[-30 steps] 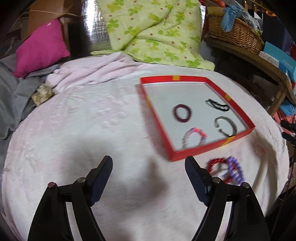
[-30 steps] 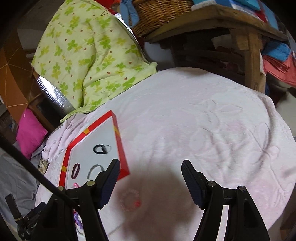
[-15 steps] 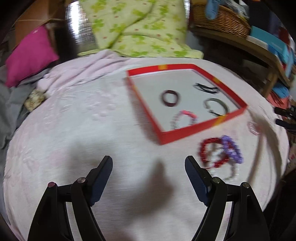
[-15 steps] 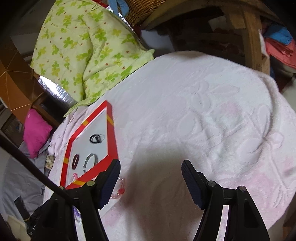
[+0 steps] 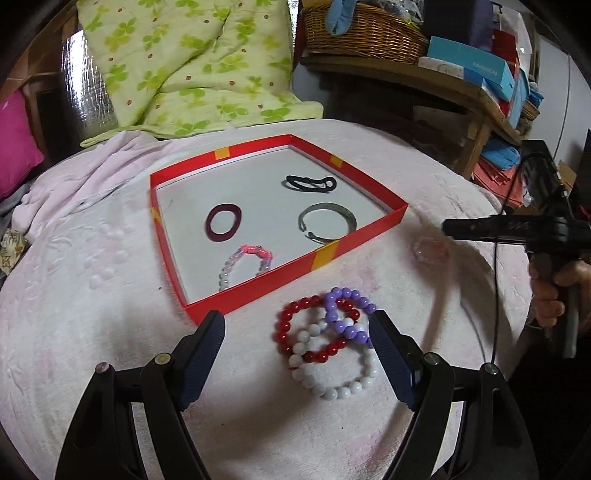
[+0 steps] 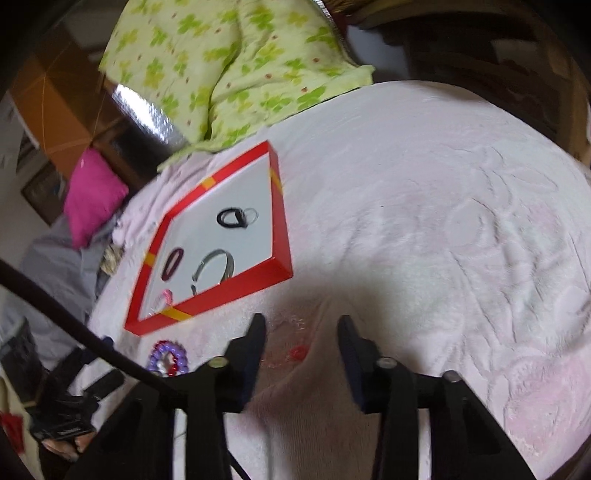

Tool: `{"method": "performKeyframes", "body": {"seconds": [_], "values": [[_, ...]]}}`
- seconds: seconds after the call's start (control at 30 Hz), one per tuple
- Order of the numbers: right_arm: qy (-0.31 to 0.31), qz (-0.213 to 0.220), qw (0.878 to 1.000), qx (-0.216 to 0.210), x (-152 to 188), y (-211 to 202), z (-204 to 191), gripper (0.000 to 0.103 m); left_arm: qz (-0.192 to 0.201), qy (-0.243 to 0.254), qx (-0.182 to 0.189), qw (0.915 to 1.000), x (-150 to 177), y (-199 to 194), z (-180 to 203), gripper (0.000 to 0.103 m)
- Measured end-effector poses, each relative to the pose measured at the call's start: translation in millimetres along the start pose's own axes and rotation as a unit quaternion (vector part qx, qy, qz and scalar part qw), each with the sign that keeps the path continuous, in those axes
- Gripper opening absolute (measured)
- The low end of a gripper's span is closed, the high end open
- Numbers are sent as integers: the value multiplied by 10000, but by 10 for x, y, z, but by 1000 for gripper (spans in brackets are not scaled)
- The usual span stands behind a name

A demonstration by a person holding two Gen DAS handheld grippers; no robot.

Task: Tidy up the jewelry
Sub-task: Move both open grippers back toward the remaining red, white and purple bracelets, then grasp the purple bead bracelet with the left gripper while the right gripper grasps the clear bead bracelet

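Note:
A red-rimmed tray [image 5: 369, 229] [image 6: 277, 273] holds a black hair tie [image 5: 310, 182], a dark red ring [image 5: 223, 223], a grey bangle [image 5: 327, 221] and a pink-and-white bead bracelet [image 5: 243, 264]. In front of it a red bead bracelet [image 5: 291, 317], a purple one [image 5: 349, 314] and a white one [image 5: 332, 384] lie overlapping. My left gripper [image 5: 297, 325] stands open just above them. A clear pink bracelet [image 5: 430, 250] [image 6: 293, 339] lies right of the tray, between the closing jaws of my right gripper [image 6: 301, 325] [image 5: 448, 229]. I see no pad pressing on it.
The pale pink blanket [image 5: 92, 295] covers the whole work surface. A green floral quilt [image 5: 192, 66] and a magenta pillow [image 5: 14, 147] lie behind the tray. A wooden shelf with a wicker basket [image 5: 365, 33] and boxes stands at the back right. A hand [image 5: 550, 295] holds the right gripper's handle.
The left gripper swung right, so the three bead bracelets now lie between its fingers. The right gripper sank toward the clear pink bracelet and its jaws narrowed around it.

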State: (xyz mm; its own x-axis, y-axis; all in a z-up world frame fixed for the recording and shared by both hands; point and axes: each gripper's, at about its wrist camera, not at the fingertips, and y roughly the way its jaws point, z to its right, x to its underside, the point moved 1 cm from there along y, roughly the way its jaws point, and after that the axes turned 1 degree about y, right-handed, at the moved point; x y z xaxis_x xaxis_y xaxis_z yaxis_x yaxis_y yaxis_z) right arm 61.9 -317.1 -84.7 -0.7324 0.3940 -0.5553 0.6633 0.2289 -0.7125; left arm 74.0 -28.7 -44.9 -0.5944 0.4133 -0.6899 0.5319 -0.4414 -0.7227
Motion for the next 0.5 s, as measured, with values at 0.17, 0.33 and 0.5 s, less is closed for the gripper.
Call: {"method": "performKeyframes", "body": {"seconds": [0.17, 0.33, 0.5], "values": [[-438, -36, 9989, 179, -10, 162, -155, 33, -17, -41, 206, 9998, 2, 46, 27, 81], [-796, -280, 9944, 632, 41, 358, -203, 23, -163, 1, 275, 9995, -13, 201, 91, 66], [-792, -279, 9944, 647, 73, 317, -182, 13, -349, 3, 312, 9989, -14, 353, 145, 49]]}}
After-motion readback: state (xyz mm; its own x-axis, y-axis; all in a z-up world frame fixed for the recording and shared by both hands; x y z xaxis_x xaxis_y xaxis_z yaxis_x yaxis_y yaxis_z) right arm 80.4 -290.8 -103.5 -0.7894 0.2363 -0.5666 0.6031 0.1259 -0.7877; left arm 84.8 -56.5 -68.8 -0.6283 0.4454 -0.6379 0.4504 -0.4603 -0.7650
